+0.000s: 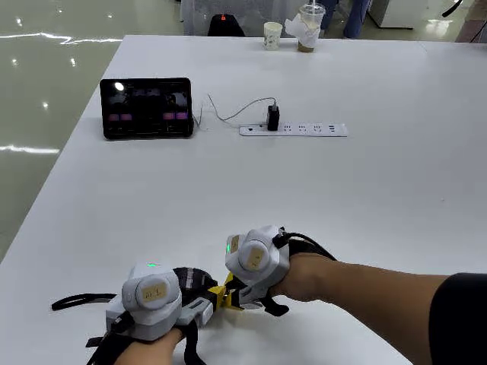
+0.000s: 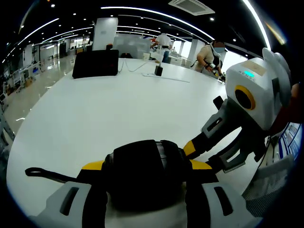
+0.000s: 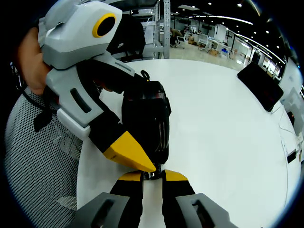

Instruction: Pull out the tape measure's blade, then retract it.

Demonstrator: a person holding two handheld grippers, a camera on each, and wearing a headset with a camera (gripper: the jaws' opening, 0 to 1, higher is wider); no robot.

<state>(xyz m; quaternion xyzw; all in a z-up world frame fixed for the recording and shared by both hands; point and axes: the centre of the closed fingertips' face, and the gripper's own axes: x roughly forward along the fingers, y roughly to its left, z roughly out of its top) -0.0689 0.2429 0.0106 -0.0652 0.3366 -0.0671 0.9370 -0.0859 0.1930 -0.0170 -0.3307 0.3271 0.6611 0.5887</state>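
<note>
While my left gripper (image 2: 145, 167) clamps the black rubbery tape measure (image 2: 142, 185), my right gripper (image 3: 153, 176) at its two o'clock pinches the metal blade tip (image 3: 153, 173) between closed fingers; that thin bite could slip

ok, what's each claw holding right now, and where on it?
The left claw grips the tape measure by its black case, jaws on opposite sides. The right claw pinches the blade tip at the case mouth.
</note>
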